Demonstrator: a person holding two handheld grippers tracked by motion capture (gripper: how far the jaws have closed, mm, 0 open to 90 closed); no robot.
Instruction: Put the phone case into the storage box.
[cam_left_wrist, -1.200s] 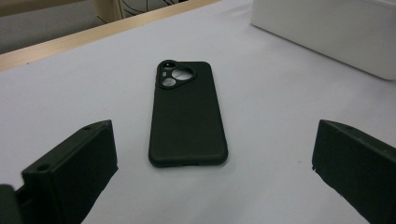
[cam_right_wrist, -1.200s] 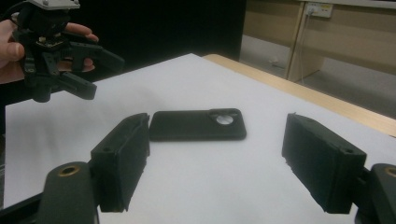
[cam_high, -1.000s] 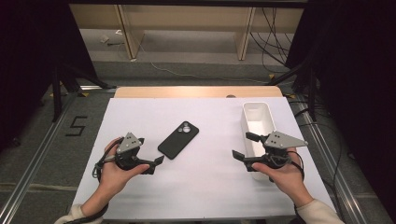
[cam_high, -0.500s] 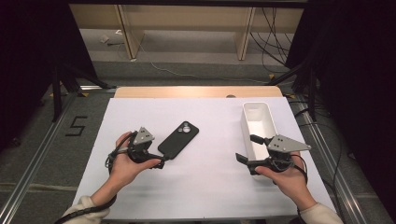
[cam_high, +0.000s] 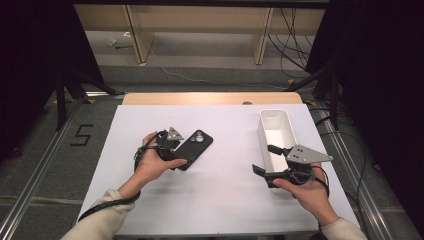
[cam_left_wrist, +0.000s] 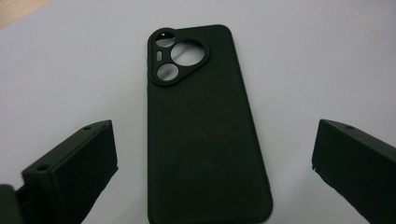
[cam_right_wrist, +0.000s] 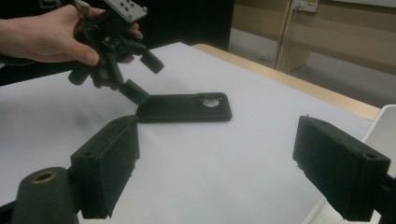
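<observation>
A black phone (cam_high: 196, 147) lies camera side up on the white table (cam_high: 220, 200), left of centre. My left gripper (cam_high: 176, 154) hovers over the phone's near end, tilted down. In the left gripper view its jaws stand wide apart, one on each side of the phone (cam_left_wrist: 201, 126), and neither pad presses on it. The right gripper view shows the left gripper (cam_right_wrist: 144, 77) just above the phone (cam_right_wrist: 187, 108). My right gripper (cam_high: 265, 160) is held open above the table beside the white bin (cam_high: 276, 131), with nothing between its jaws (cam_right_wrist: 219, 158).
The long white bin stands at the right of the table and looks empty; its rim (cam_right_wrist: 383, 121) edges the right gripper view. A wooden strip (cam_high: 210, 98) runs along the table's far edge. Beyond it are floor, cables and dark frames.
My left gripper has moved right across the table and a little down, from beside the phone to over its near end. The right gripper has stayed where it was.
</observation>
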